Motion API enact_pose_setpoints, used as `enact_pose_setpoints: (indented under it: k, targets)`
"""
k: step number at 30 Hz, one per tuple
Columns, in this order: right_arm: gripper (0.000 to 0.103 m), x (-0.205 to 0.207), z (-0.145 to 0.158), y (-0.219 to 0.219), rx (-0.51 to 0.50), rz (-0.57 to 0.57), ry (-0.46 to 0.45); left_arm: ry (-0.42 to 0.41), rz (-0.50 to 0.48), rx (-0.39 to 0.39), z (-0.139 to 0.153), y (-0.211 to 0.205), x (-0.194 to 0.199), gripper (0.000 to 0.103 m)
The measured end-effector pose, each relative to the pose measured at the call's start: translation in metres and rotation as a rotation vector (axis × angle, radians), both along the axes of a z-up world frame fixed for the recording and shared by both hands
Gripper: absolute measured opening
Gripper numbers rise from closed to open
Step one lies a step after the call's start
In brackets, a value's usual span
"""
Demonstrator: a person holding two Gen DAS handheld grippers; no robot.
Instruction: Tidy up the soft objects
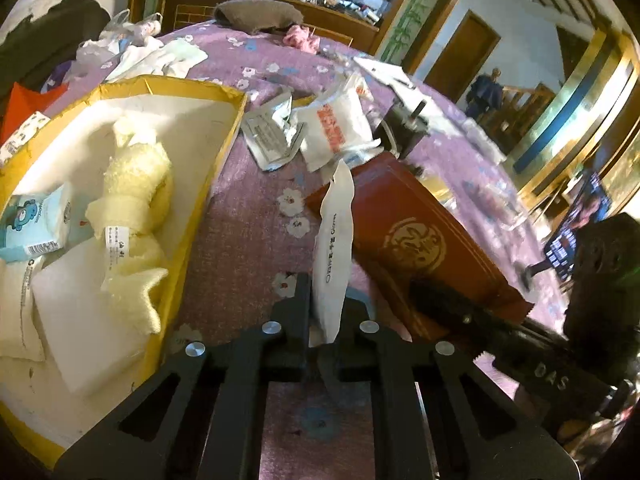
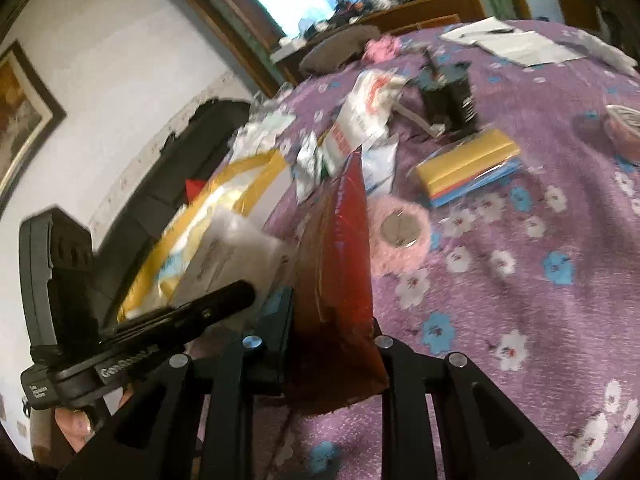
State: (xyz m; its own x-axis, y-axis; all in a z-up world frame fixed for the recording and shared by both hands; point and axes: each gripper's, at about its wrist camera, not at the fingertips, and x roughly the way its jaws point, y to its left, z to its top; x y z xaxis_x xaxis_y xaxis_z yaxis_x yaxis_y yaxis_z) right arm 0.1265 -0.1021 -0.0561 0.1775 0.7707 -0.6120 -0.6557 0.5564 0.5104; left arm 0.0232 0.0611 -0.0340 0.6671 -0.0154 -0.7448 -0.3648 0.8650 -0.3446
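Ahead of the gripper, a purple floral cloth [image 1: 248, 216] runs to a wooden cabinet [image 1: 280, 4], with a doorway [image 1: 460, 52] right.

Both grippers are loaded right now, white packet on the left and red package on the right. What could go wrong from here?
1. The left gripper pinches the white packet only at its lower end; it could flop or slip out on the way to the yellow box.
2. The right gripper holds the red package right beside the left gripper, so the two may collide.
3. The box already holds a yellow plush; space looks tight.
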Motion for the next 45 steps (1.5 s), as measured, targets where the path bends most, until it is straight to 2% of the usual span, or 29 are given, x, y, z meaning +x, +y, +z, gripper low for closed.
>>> enact_pose_setpoints:
  k: [10,15,20,27,35,40,45]
  targets:
    - [0.019,-0.002,0.031,-0.020,0.121,-0.071,-0.056,-0.092,-0.021,-0.072,0.029,0.000,-0.010,0.007]
    - [0.019,-0.003,0.041,-0.015,0.131,-0.092,-0.090,-0.138,-0.007,-0.071,0.045,0.007,-0.021,0.007]
    - [0.019,-0.001,0.046,-0.008,0.144,-0.092,-0.087,-0.173,0.023,-0.088,0.053,0.021,-0.032,0.007]
    - [0.019,-0.007,0.058,0.013,0.164,-0.059,-0.106,-0.205,0.064,-0.108,0.058,0.039,-0.047,0.007]
    - [0.019,-0.013,0.060,0.043,0.166,-0.005,-0.097,-0.233,0.111,-0.201,0.057,0.068,-0.064,0.007]
    - [0.019,-0.018,0.064,0.062,0.170,0.035,-0.096,-0.239,0.145,-0.189,0.064,0.082,-0.077,0.007]
    - [0.019,-0.019,0.068,0.079,0.174,0.068,-0.094,-0.249,0.189,-0.171,0.083,0.105,-0.097,0.007]
